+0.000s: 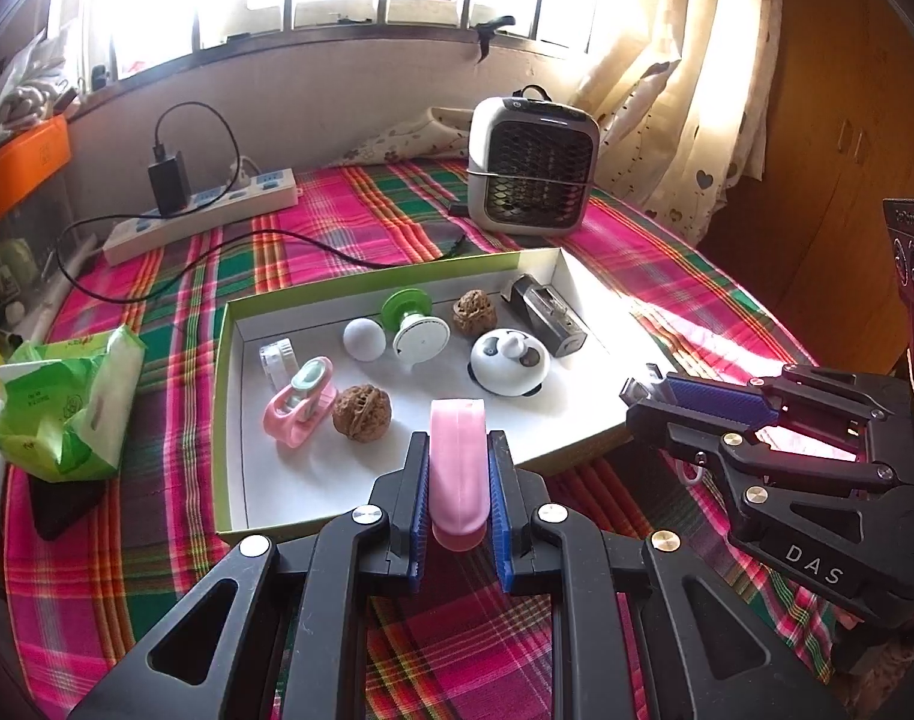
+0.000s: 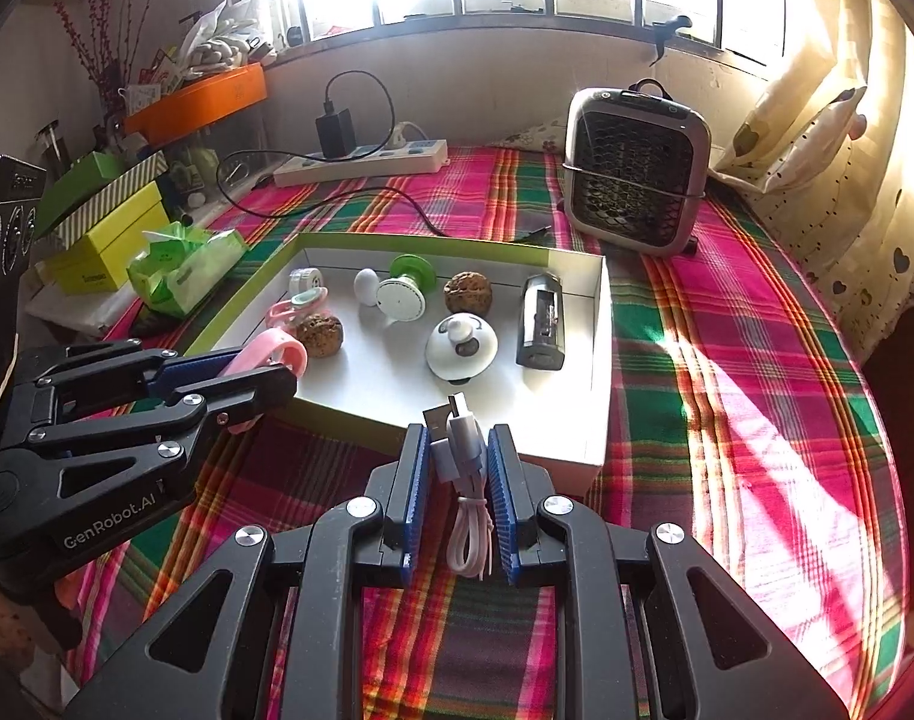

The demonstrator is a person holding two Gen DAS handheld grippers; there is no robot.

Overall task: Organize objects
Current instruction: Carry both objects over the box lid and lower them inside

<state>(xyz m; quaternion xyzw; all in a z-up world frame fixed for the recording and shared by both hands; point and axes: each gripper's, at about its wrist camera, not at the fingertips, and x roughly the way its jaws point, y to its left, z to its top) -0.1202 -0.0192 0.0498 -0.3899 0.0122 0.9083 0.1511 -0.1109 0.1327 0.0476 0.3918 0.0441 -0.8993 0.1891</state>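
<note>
My left tongs (image 1: 458,480) grip a pink band (image 1: 458,468), long axis running toward 12 o'clock, its far end over the near edge of the white tray (image 1: 583,414). My right tongs (image 2: 457,480) clamp a coiled white USB cable (image 2: 466,480), plugs pointing to 12 o'clock just short of the tray's near wall. Both tongs are level above the plaid cloth (image 2: 727,360). The cable's loop is partly hidden between the pads.

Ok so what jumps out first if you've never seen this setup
Both grippers are loaded near the front edge of the white tray: the left gripper clamps a pink strap, the right gripper a coiled USB cable. Behind the tray stands a grey desk fan on the bright plaid cloth.
</note>
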